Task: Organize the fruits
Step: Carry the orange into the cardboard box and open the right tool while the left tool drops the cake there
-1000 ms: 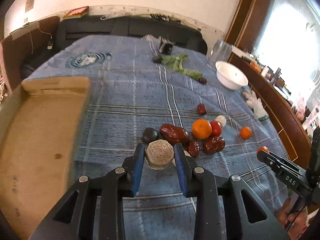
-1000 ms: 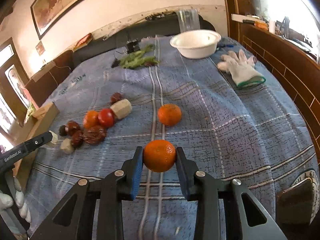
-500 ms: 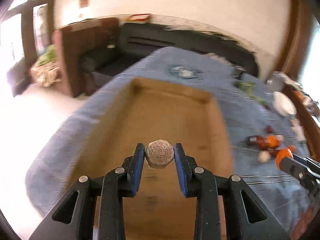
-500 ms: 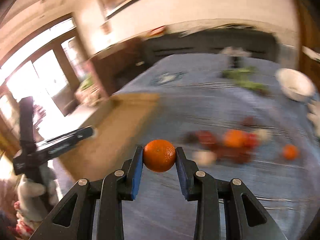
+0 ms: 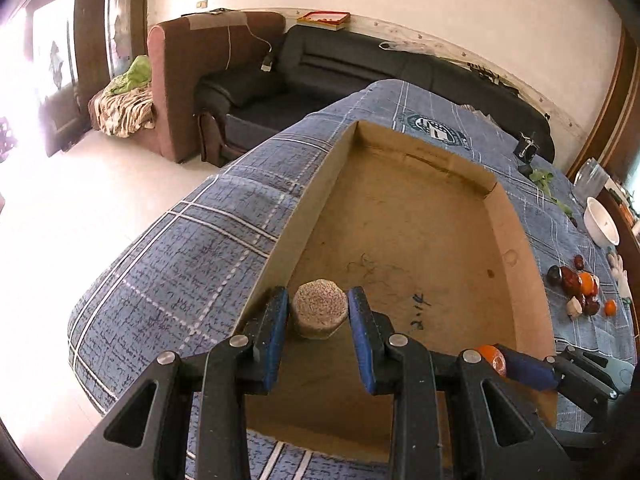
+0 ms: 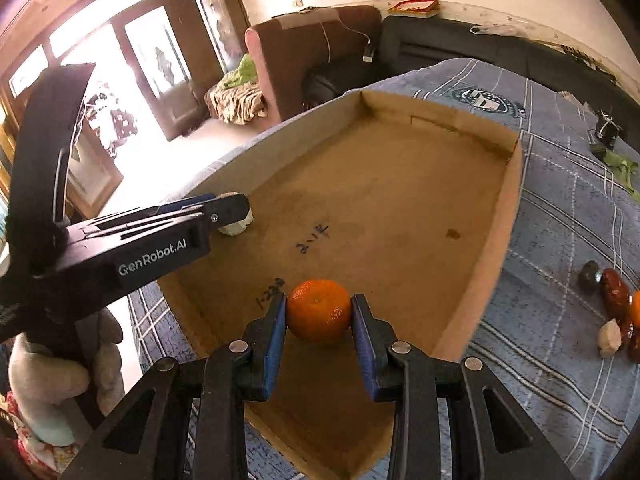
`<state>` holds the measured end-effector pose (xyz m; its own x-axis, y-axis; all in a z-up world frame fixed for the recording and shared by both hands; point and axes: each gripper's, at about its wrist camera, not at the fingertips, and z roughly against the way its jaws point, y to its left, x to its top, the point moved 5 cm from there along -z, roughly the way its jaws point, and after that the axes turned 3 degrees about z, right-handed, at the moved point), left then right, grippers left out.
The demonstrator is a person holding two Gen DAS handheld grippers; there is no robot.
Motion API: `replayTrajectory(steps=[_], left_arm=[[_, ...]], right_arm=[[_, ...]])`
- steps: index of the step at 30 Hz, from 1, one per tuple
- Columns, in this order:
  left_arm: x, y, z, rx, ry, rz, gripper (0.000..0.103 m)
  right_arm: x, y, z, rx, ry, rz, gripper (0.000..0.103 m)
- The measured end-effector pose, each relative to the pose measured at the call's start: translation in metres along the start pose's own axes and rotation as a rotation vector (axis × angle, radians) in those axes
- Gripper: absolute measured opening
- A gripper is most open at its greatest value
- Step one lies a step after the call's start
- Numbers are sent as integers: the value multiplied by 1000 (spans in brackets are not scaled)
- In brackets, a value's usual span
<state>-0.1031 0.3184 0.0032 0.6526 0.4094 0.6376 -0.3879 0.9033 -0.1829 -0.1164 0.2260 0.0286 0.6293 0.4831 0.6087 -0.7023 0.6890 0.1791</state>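
My left gripper is shut on a beige, faceted fruit chunk and hangs over the near left corner of an open cardboard box. In the right wrist view, my right gripper is shut on an orange tangerine above the box's near end. The left gripper enters that view from the left with the chunk at its tip. The right gripper and its tangerine show low on the right of the left wrist view. More fruits lie in a heap on the blue checked cloth.
The box floor holds nothing but pen marks. Right of the box lie dark red dates and a pale chunk. A white bowl and green leaves sit further back. A sofa stands beyond the table's far edge. A gloved hand holds the left gripper.
Both grippers swung left from over the fruit heap to above the cardboard box, each still holding its piece. The heap now lies far to the right.
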Motion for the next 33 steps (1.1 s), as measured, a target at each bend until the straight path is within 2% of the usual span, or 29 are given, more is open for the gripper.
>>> replayTrajectory(steps=[3, 7, 10, 13, 15, 17, 18, 21, 23, 26, 29, 30, 33], left_arm=[[2, 2, 7, -28, -10, 19, 35], [9, 4, 26, -28, -71, 28, 43], [15, 1, 46, -41, -145, 30, 48], [23, -12, 71, -29, -242, 8, 60], [27, -21, 88, -17, -307, -2, 76], [29, -28, 104, -27, -363, -8, 83], [31, -36, 113, -42, -395, -17, 83], [38, -56, 124, -104, -411, -41, 83], [43, -76, 131, -177, -427, -54, 83], [42, -105, 131, -216, -415, -95, 83], [36, -142, 113, -242, -353, -158, 83], [31, -158, 100, -261, -304, -185, 83], [17, -191, 75, -306, -203, -229, 83]], right_arm=[[3, 3, -2, -6, -11, 5, 40], [6, 8, 19, 27, -67, -19, 58], [8, 1, 43, 14, -127, -39, 71], [8, -12, 74, -54, -196, -46, 84], [6, -26, 96, -112, -250, -56, 94], [2, -39, 117, -151, -306, -73, 101], [-2, -48, 129, -169, -344, -79, 102], [-16, -72, 154, -239, -400, -91, 102], [-23, -100, 162, -317, -382, -121, 102], [-40, -155, 180, -441, -322, -235, 102], [-61, -209, 203, -466, -295, -370, 98], [-70, -229, 214, -485, -303, -420, 97], [-88, -267, 229, -495, -309, -514, 83]])
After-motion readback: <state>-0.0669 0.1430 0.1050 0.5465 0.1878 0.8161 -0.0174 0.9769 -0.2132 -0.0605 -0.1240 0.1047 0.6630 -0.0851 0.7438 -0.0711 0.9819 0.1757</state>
